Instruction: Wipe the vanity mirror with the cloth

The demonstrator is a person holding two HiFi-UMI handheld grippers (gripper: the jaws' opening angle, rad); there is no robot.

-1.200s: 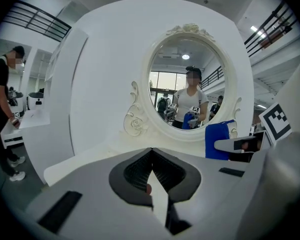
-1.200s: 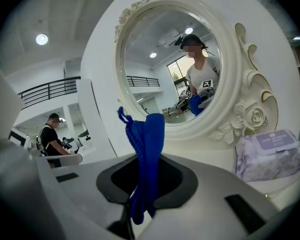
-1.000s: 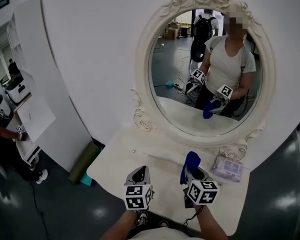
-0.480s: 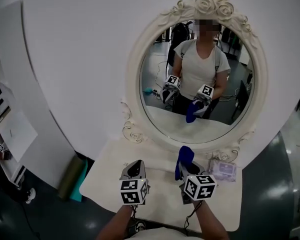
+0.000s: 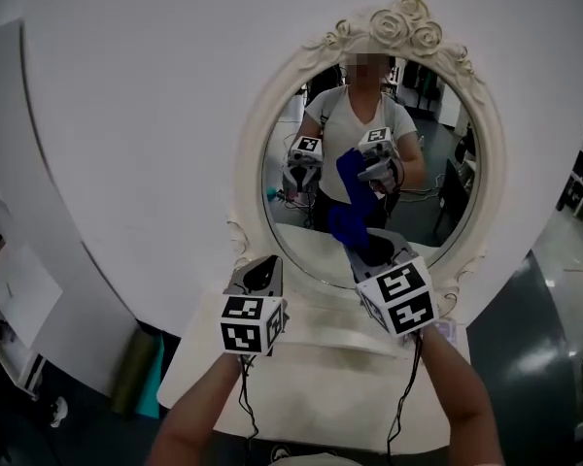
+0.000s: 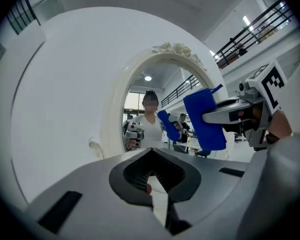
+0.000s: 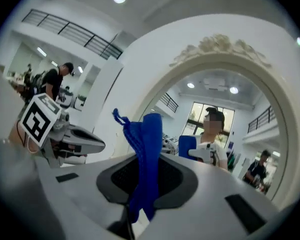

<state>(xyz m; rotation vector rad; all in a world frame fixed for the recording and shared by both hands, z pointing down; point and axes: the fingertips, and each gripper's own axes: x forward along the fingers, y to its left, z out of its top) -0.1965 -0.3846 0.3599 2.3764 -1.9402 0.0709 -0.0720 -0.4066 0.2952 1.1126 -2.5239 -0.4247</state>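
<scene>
The oval vanity mirror in its ornate cream frame stands against the white wall. My right gripper is shut on the blue cloth, which it holds up in front of the lower part of the glass; I cannot tell whether the cloth touches it. In the right gripper view the cloth hangs folded from the closed jaws. My left gripper is raised to the left of it, shut and holding nothing. From the left gripper view the cloth and the mirror show ahead.
A white vanity tabletop lies below the grippers. A green roll and a teal object stand on the floor at its left. The glass reflects a person holding both grippers, and a large hall behind.
Both grippers have risen from over the tabletop toward the mirror. The right one has carried the cloth up in front of the lower glass. The head view has turned left.
</scene>
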